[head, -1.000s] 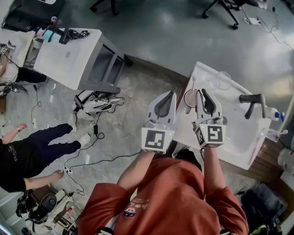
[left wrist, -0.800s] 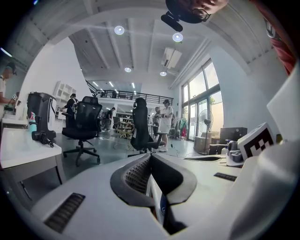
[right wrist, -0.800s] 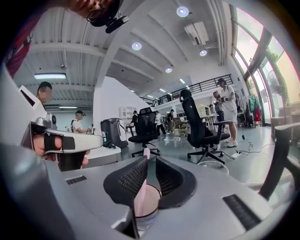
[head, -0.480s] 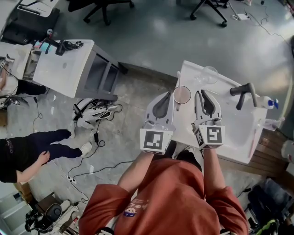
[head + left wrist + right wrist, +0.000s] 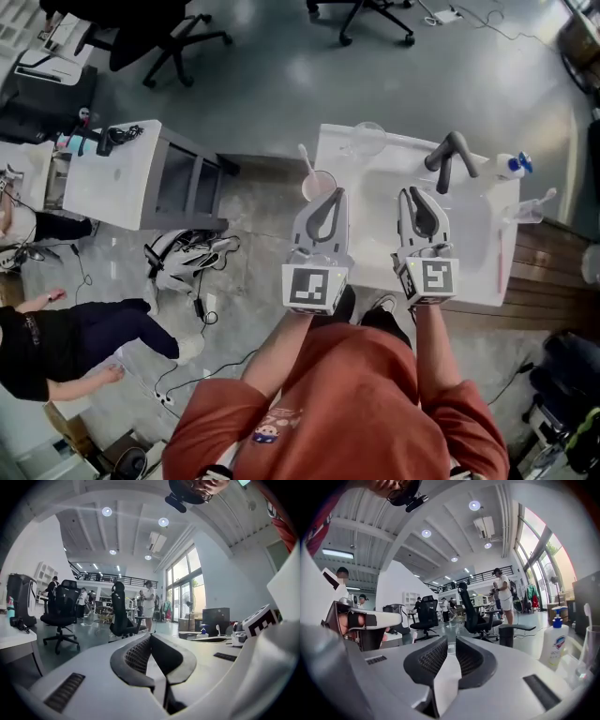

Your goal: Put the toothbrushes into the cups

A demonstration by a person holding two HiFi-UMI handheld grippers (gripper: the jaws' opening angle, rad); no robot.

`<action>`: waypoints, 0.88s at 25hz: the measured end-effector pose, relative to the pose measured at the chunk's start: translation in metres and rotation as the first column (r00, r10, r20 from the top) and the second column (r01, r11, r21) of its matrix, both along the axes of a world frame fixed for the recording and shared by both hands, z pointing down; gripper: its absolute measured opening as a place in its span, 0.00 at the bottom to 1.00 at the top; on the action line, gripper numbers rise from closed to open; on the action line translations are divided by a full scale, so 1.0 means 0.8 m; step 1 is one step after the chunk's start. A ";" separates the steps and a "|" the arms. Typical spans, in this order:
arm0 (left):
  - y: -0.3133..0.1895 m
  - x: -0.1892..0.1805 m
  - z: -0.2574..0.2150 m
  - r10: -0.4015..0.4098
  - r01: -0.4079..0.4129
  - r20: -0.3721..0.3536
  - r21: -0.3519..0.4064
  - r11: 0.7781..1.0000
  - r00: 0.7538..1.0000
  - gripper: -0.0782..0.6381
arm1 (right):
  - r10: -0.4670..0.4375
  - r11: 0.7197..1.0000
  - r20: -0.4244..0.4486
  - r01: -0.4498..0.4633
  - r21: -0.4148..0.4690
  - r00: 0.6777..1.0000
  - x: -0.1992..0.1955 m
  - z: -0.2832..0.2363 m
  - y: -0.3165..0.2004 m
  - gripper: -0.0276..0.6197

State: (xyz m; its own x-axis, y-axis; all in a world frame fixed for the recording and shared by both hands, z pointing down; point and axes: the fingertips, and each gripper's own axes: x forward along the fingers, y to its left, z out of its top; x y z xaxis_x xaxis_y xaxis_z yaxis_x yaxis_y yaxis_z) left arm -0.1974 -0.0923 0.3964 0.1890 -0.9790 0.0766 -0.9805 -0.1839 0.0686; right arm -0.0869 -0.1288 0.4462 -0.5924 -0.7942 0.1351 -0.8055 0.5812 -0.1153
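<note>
The left tongs are pressed together at the tips with nothing between them, as the left gripper view shows. They are held over the near left edge of the white worktop, just beside a pinkish cup. A toothbrush stands tilted in this cup, with its head pointing up and to the left.

The right tongs are held over the sink basin in front of the dark tap. The right gripper view shows a narrow gap between them, and they hold nothing.

A clear cup sits at the far edge of the worktop, left of the tap. A soap bottle with a blue pump stands at the far right corner. Near it, on the right side, is a second clear cup with a toothbrush leaning out of it. The right gripper view shows this cup and the bottle at its right edge.

A thin pale stick lies along the right side of the worktop. It is too small to tell what it is.

Both pairs of tongs are well apart from each other, and neither touches a cup or a toothbrush.
</note>
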 end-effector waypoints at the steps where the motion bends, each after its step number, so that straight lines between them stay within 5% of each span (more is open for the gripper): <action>1: 0.000 0.014 -0.003 0.011 -0.011 0.001 0.003 1.000 1.000 0.13 | 0.016 1.000 0.002 -0.016 0.002 1.000 0.017 -0.002 0.002 0.14; 22: 0.034 0.342 -0.044 0.223 -0.224 0.071 0.011 0.975 0.972 0.13 | 0.317 0.948 0.025 -0.318 0.010 0.948 0.404 -0.037 0.074 0.14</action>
